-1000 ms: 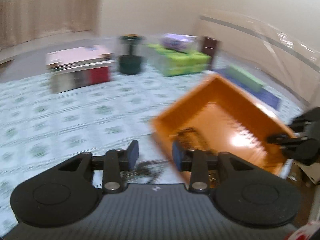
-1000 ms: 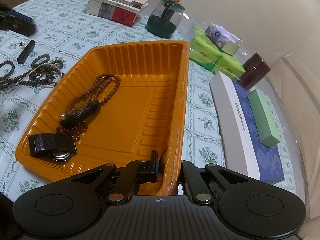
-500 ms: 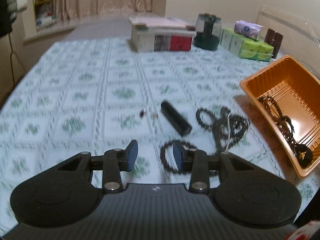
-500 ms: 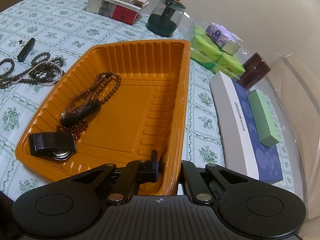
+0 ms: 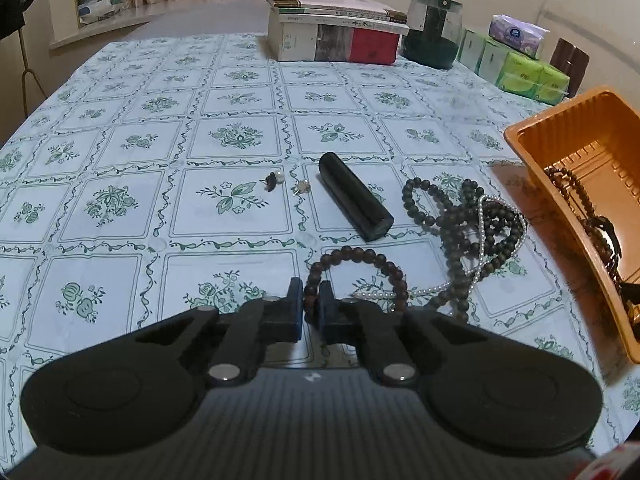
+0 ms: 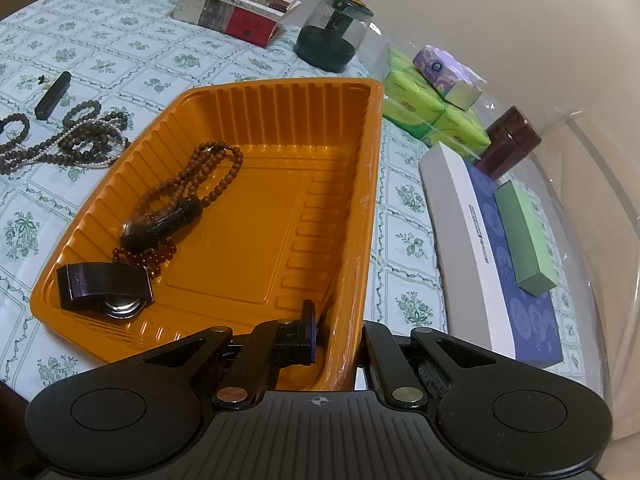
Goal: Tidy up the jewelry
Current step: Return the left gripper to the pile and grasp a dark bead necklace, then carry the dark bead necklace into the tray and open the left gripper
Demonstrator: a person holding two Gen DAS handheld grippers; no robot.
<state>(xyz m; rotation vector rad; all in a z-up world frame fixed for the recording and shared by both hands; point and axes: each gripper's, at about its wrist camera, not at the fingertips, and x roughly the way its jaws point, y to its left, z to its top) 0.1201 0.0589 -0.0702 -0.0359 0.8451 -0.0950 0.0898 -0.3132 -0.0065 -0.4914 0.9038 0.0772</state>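
My left gripper (image 5: 310, 307) is shut on a brown bead bracelet (image 5: 356, 260) that lies on the tablecloth. Just right of it lies a tangle of dark bead strands and a pearl strand (image 5: 476, 220). A black cylinder (image 5: 354, 200) and small earrings (image 5: 276, 180) lie beyond. My right gripper (image 6: 338, 334) is shut on the near wall of the orange tray (image 6: 360, 184). The tray holds a brown bead necklace (image 6: 200, 184), a dark pendant (image 6: 164, 226), red beads and a watch with a black band (image 6: 104, 288). The tray also shows in the left wrist view (image 5: 560, 168).
A stack of books (image 5: 336, 36), a dark glass jar (image 5: 434, 32) and green tissue packs (image 5: 516, 68) stand at the table's far side. A white and blue box (image 6: 492, 248) with a green box (image 6: 524, 236) on it lies right of the tray, beside a brown jar (image 6: 508, 142).
My left gripper swung away from the tray to the loose jewelry, came down and closed on the brown bead bracelet. My right gripper has kept its hold on the tray.
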